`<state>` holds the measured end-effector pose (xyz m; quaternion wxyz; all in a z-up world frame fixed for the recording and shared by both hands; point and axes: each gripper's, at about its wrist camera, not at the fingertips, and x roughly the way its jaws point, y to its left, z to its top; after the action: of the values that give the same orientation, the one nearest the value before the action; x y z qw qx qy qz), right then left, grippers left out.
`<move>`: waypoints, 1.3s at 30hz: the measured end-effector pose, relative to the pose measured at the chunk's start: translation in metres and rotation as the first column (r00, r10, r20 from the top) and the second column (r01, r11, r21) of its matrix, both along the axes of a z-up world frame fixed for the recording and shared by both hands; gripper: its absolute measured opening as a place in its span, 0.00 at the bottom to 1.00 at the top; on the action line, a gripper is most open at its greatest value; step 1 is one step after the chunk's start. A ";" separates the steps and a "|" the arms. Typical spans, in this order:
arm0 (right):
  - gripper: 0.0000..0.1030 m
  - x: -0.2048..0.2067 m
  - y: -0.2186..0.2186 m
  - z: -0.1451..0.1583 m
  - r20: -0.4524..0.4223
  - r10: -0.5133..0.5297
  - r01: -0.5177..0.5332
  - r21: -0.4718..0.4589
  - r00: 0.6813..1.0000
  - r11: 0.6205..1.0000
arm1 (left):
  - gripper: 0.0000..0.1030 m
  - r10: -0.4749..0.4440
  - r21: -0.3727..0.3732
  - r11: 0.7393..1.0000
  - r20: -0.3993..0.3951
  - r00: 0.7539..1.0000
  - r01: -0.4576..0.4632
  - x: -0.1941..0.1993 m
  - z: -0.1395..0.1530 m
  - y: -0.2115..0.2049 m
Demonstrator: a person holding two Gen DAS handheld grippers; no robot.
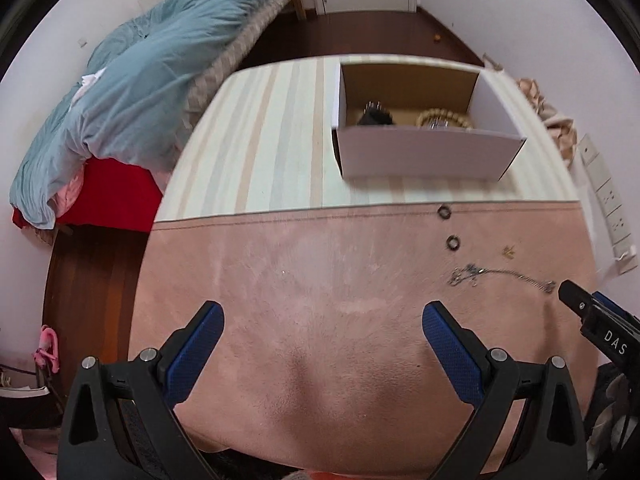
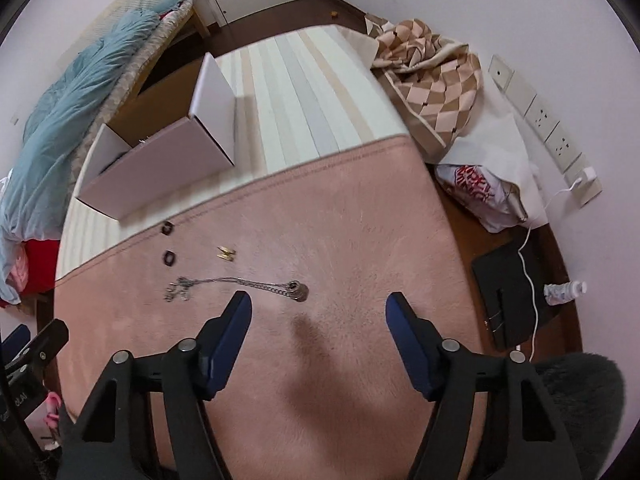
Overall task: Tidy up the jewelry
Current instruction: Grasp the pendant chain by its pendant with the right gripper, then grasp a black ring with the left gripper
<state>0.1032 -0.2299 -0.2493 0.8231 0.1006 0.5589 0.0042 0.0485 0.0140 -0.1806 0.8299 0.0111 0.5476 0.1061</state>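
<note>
Both my grippers are spread wide, holding nothing — right gripper [image 2: 318, 304] hovers just short of the silver necklace [image 2: 240, 285] on the pink mat [image 2: 360, 240]. Next I'd guess: pinch the chain, carry it to the box [image 1: 424, 152].

My left gripper [image 1: 322, 320] and right gripper [image 2: 318, 312]: black plastic frames, blue textured finger pads [image 1: 452, 350], silver pivot screws, white "DAS" lettering on right one's side.
</note>
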 end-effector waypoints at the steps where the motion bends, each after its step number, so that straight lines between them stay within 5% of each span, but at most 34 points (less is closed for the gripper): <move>1: 0.60 0.002 0.003 -0.004 0.001 0.007 -0.007 -0.019 1.000 1.000 | 0.98 0.001 0.003 1.000 -0.009 1.000 -0.001 0.001 -0.004 0.000; 6: 0.39 0.007 0.021 -0.015 0.008 0.055 -0.054 -0.069 0.998 0.996 | 0.98 -0.001 0.002 1.000 -0.039 0.999 0.001 0.007 -0.014 -0.001; 10: 0.32 0.008 0.031 -0.014 0.041 0.093 -0.087 -0.124 0.995 0.988 | 0.98 -0.009 0.006 1.000 -0.046 0.999 0.009 0.011 -0.018 -0.002; 12: 0.10 0.009 0.033 -0.015 0.052 0.109 -0.101 -0.130 0.993 0.986 | 0.98 -0.012 0.004 1.000 -0.050 0.999 0.012 0.015 -0.018 -0.003; 20: 0.10 0.011 -0.008 0.003 0.103 -0.012 0.011 0.008 0.995 1.000 | 0.98 -0.016 -0.037 0.999 -0.070 0.997 0.013 0.032 -0.027 -0.004; 30: 0.10 0.016 -0.026 0.008 0.106 -0.036 0.035 0.010 0.994 0.999 | 0.97 -0.137 -0.179 0.976 -0.069 0.988 0.123 0.064 -0.047 -0.043; 35: 0.10 0.017 -0.029 0.005 0.101 -0.041 0.041 0.007 0.994 0.999 | 0.50 -0.199 -0.162 0.970 -0.091 0.976 0.183 0.075 -0.060 -0.065; 39: 0.10 0.019 -0.031 0.006 0.104 -0.045 0.044 0.006 0.994 0.999 | 0.29 -0.234 -0.141 0.964 -0.066 0.970 0.223 0.078 -0.060 -0.072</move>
<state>0.1219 -0.2609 -0.2433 0.8508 0.1142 0.5129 -0.0079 0.1266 -0.0583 -0.2408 0.8122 0.0233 0.5822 -0.0278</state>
